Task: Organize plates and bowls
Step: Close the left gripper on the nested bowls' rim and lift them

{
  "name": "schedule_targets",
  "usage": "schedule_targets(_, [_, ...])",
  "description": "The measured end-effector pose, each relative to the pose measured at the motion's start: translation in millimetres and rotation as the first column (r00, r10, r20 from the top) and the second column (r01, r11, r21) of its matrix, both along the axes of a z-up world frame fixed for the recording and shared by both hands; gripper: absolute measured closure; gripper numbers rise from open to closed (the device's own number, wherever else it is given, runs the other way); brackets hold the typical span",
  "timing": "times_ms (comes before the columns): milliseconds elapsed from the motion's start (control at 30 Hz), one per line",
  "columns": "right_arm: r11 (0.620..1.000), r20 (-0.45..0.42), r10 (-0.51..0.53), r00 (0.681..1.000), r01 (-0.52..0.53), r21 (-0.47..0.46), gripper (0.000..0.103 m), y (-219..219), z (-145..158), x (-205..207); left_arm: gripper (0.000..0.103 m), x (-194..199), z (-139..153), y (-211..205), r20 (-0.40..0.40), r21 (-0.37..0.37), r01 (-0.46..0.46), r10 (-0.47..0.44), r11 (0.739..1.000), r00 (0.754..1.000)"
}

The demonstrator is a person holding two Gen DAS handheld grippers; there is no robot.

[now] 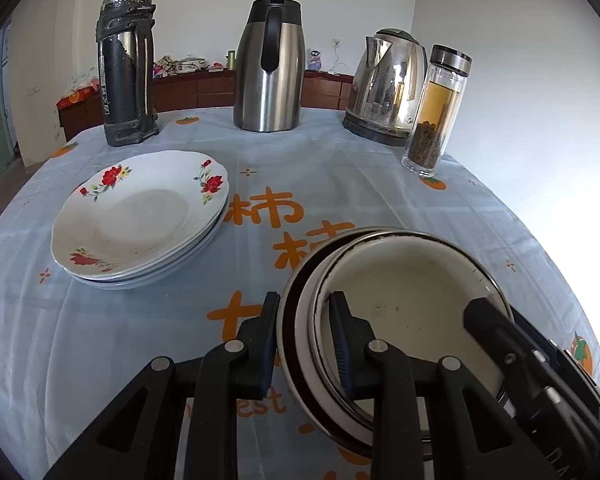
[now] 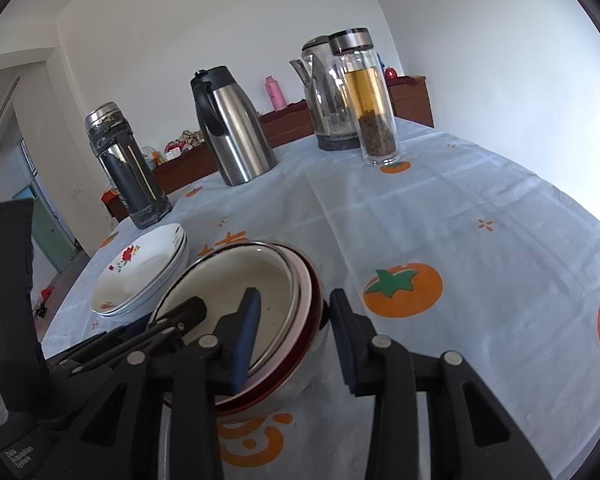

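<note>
The nested stack of round cream enamel bowls with dark rims (image 1: 400,304) sat on the bench's pale blue persimmon-print cloth (image 1: 340,184), beside the pile of white scalloped porcelain plates with red flowers (image 1: 140,216). The left gripper (image 1: 306,340) and right gripper (image 2: 296,334) each straddled opposite rims, fingers (image 1: 342,332) partly spread, not visibly clamped, probably steadying the smooth, slippery stack from both sides.

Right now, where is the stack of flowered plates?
The flowered plates sit on the tablecloth left of the nested bowls, in front of the dark thermos.
</note>
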State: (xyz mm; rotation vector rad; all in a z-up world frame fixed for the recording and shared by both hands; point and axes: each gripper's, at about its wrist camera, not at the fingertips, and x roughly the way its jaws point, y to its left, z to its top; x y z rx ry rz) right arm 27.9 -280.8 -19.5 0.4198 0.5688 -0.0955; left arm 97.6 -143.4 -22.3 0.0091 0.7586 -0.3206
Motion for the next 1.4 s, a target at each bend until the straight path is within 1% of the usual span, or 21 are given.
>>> schedule_targets(200, [1.000,0.001,0.000,1.000,0.000,-0.021,0.074,3.9,1.5,-1.8,0.076,-2.8,0.8,1.0,0.008,0.012,-0.012,0.011,1.000,1.000])
schedule_targets(400, [1.000,0.004,0.002,1.000,-0.002,-0.003,0.079,2.8,2.9,-4.9,0.076,-11.9,7.6,1.9,0.052,0.038,-0.019,0.017,0.999,0.999])
schedule_targets(500, [1.000,0.019,-0.005,1.000,0.005,-0.008,0.079,4.7,6.8,-9.4,0.076,-15.7,9.3,1.0,0.068,0.054,-0.019,0.016,0.998,0.998])
schedule_targets(833, [1.000,0.035,0.000,0.999,0.001,-0.015,0.079,11.9,12.6,-15.0,0.076,-18.2,13.8,10.1,0.067,0.029,-0.023,0.021,0.999,0.998])
schedule_targets(967, [1.000,0.041,0.007,0.999,-0.007,-0.016,0.079,17.4,15.3,-18.4,0.076,-23.1,17.2,16.5,0.080,0.032,-0.028,0.026,0.999,0.996])
schedule_targets(1200, [0.999,0.035,0.039,0.999,-0.038,-0.028,0.079,35.4,17.7,-19.2,0.076,-25.6,20.6,36.5,0.085,0.024,-0.043,0.041,0.999,0.996])
schedule_targets(1400, [0.998,0.036,0.056,0.998,-0.056,-0.023,0.079,54.5,20.3,-15.0,0.076,-26.4,24.5,55.8,0.103,0.036,-0.068,0.064,0.997,0.993])
